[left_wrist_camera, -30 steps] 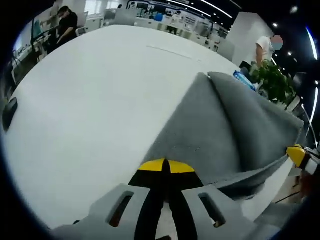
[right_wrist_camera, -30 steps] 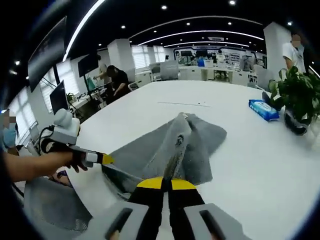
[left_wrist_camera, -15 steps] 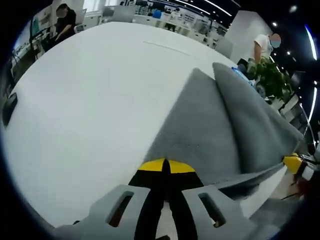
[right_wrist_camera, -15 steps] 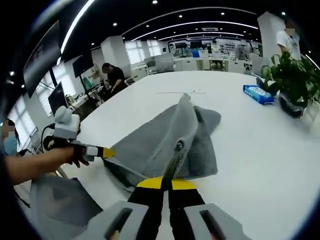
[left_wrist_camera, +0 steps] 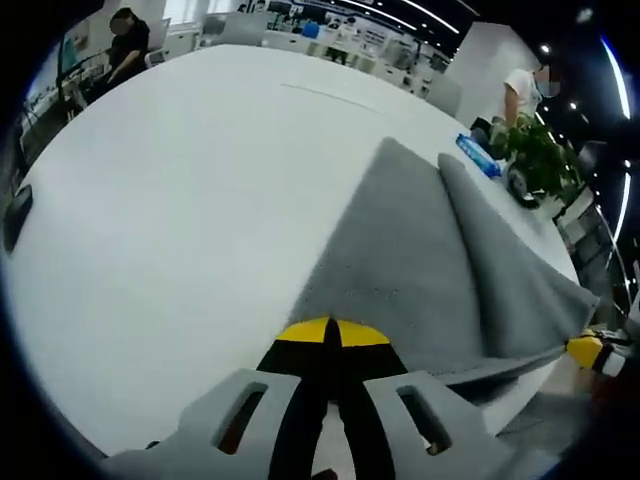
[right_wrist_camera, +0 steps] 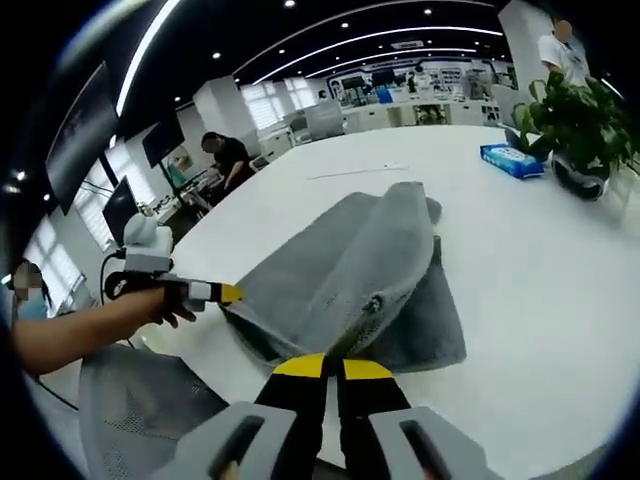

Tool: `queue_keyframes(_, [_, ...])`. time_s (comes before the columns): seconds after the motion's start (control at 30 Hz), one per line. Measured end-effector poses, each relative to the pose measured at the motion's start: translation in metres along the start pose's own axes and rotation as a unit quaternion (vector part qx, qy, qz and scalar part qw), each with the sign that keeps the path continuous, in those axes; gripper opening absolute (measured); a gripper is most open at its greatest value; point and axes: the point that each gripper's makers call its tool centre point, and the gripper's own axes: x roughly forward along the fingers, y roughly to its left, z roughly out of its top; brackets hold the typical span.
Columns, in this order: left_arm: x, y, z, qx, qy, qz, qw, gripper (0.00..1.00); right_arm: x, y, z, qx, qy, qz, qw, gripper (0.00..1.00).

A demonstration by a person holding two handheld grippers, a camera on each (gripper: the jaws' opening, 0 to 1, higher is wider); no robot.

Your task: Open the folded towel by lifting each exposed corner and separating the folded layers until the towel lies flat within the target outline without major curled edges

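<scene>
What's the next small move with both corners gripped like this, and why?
Probably draw the two grippers apart and lower them. The left gripper and right gripper each pinch a near corner of the grey towel, whose top layer is raised over a lower layer still on the white table.

open-plan office | desk rows (right_wrist_camera: 420,105) | monitors (right_wrist_camera: 160,135) | strip ceiling lights (right_wrist_camera: 340,15)

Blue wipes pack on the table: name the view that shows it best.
The right gripper view: the blue wipes pack lies whole and unblocked on the white table, beside the potted plant. In the left gripper view it is a small blue sliver past the raised grey towel.
</scene>
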Motion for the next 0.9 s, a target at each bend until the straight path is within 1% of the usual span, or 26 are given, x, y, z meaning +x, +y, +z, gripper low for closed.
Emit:
queue_keyframes(0.13, [-0.001, 0.000, 0.000, -0.002, 0.000, -0.003, 1.0000, 0.00, -0.002, 0.002, -0.001, 0.004, -0.002, 0.002, 1.0000, 0.00])
queue_keyframes(0.23, [-0.001, 0.001, 0.000, 0.001, 0.001, -0.006, 1.0000, 0.00, -0.007, 0.001, -0.004, -0.002, 0.005, 0.003, 1.0000, 0.02])
queue_keyframes(0.3, [-0.001, 0.000, 0.000, 0.009, 0.003, -0.009, 0.9999, 0.00, -0.010, -0.002, -0.006, 0.003, 0.003, 0.004, 1.0000, 0.06])
queue_keyframes(0.4, [-0.002, -0.002, 0.001, 0.013, 0.012, -0.012, 0.9998, 0.00, -0.014, -0.007, -0.003, 0.016, -0.004, 0.001, 0.9999, 0.07])
queue_keyframes(0.47, [-0.003, -0.004, 0.001, 0.019, 0.015, -0.016, 0.9996, 0.00, -0.014, -0.008, 0.004, 0.017, -0.012, 0.002, 0.9998, 0.10])
queue_keyframes(0.53, [-0.005, -0.008, 0.003, 0.024, 0.018, -0.023, 0.9993, 0.00, -0.012, -0.013, 0.009, 0.003, -0.013, -0.004, 0.9999, 0.12])
queue_keyframes(0.6, [-0.007, -0.012, 0.008, 0.026, 0.012, -0.030, 0.9991, 0.00, -0.010, -0.020, 0.017, -0.003, -0.016, -0.007, 0.9998, 0.16])
queue_keyframes(0.67, [-0.009, -0.018, 0.016, 0.033, 0.003, -0.038, 0.9987, 0.00, -0.007, -0.026, 0.025, -0.006, -0.021, -0.009, 0.9997, 0.18])
queue_keyframes(0.77, [-0.010, -0.023, 0.025, 0.039, -0.002, -0.046, 0.9982, 0.00, -0.004, -0.035, 0.037, -0.022, -0.026, -0.017, 0.9993, 0.22])
queue_keyframes(0.83, [-0.009, -0.030, 0.035, 0.048, -0.011, -0.057, 0.9972, 0.00, -0.001, -0.041, 0.043, -0.027, -0.026, -0.019, 0.9991, 0.22])
queue_keyframes(0.9, [-0.007, -0.035, 0.040, 0.055, -0.015, -0.068, 0.9961, 0.00, 0.003, -0.049, 0.050, -0.038, -0.024, -0.023, 0.9987, 0.24])
